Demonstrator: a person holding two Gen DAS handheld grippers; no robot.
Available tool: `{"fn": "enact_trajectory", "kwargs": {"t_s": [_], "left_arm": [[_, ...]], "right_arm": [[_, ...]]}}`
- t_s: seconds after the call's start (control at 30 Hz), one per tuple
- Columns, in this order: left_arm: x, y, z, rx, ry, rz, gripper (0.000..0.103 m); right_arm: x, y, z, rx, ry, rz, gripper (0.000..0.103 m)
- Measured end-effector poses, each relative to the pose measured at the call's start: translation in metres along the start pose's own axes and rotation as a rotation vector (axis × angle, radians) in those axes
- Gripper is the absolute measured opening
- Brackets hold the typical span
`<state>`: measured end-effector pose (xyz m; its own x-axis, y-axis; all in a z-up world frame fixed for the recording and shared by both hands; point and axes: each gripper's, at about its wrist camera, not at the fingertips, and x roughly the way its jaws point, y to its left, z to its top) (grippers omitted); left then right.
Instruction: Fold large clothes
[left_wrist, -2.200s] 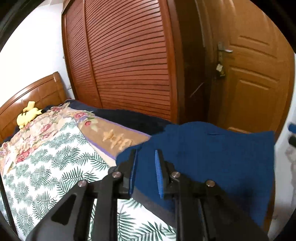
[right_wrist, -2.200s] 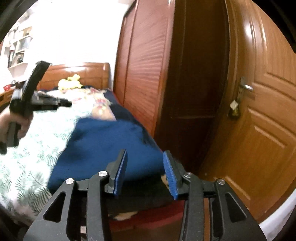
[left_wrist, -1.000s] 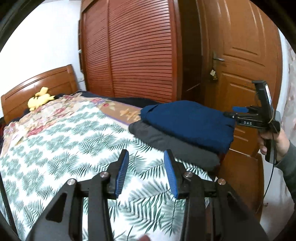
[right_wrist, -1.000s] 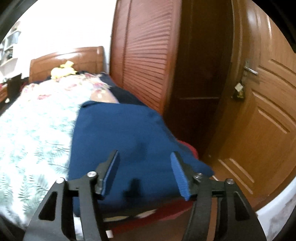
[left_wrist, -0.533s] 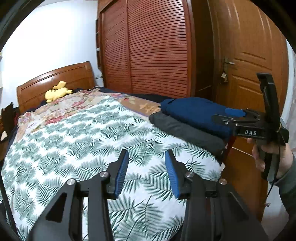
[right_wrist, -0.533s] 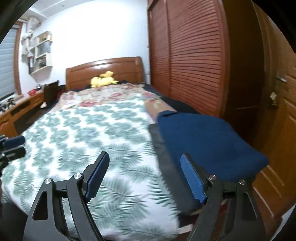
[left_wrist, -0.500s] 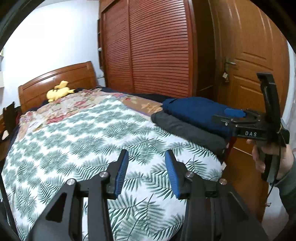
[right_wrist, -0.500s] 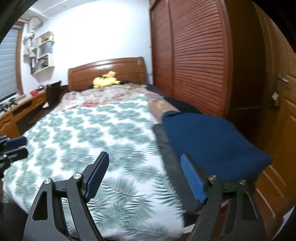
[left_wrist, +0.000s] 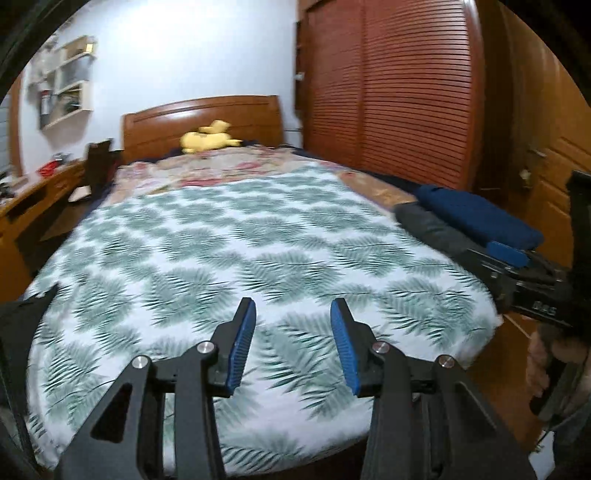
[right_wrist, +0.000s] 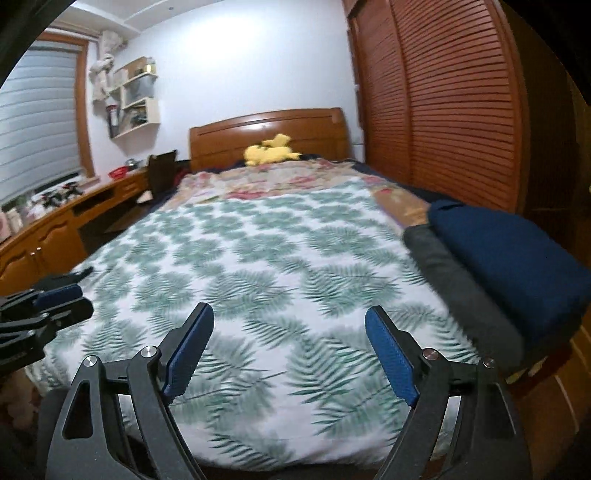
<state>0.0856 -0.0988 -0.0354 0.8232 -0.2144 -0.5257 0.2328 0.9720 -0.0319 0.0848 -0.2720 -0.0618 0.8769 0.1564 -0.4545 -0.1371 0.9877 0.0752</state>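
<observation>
A folded dark blue garment (left_wrist: 476, 218) (right_wrist: 517, 254) lies on top of a folded grey garment (left_wrist: 424, 225) (right_wrist: 454, 280) at the right edge of the bed. My left gripper (left_wrist: 292, 306) hangs open over the fern-print sheet (left_wrist: 258, 236) near the foot of the bed, with nothing between its fingers. My right gripper (right_wrist: 290, 310) is opening its jaws wide over the same sheet (right_wrist: 258, 266), also with nothing between them. Both grippers are well clear of the stack. The left gripper (right_wrist: 74, 301) also shows at the left edge of the right wrist view.
A wooden headboard (right_wrist: 269, 129) with a yellow plush toy (right_wrist: 271, 151) stands at the far end. A slatted wardrobe (right_wrist: 443, 110) and a door (left_wrist: 554, 166) run along the right. A wooden desk (right_wrist: 55, 225), wall shelves (right_wrist: 136, 99) and a window blind (right_wrist: 37, 122) are on the left.
Both views have swung left, away from the folded stack and toward the middle of the bed. The stack now sits at the right edge. The right gripper's jaws stand wider.
</observation>
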Motion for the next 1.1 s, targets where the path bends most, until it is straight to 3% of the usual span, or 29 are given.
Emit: {"fn": "enact_trajectory", "kwargs": {"t_s": [0.23,0.37,0.57,1.1], "left_arm": [[-0.037,0.044,-0.02,-0.061,-0.048,0.135,0.042],[-0.052,0.063,-0.029,-0.084,-0.06,0.176,0.042],[-0.07,0.082,-0.037,-0.137,-0.087,0.198,0.042],[-0.085,0.093,-0.039,-0.171,-0.127,0.196,0.042]], "right_arm": [[-0.005,0.056,-0.003,-0.034,-0.013,0.106,0.086],[-0.013,0.083,0.003,-0.064,-0.031,0.165,0.086],[-0.023,0.106,0.006,-0.086,-0.051,0.204,0.086],[-0.03,0.113,0.005,-0.098,-0.067,0.211,0.086]]}}
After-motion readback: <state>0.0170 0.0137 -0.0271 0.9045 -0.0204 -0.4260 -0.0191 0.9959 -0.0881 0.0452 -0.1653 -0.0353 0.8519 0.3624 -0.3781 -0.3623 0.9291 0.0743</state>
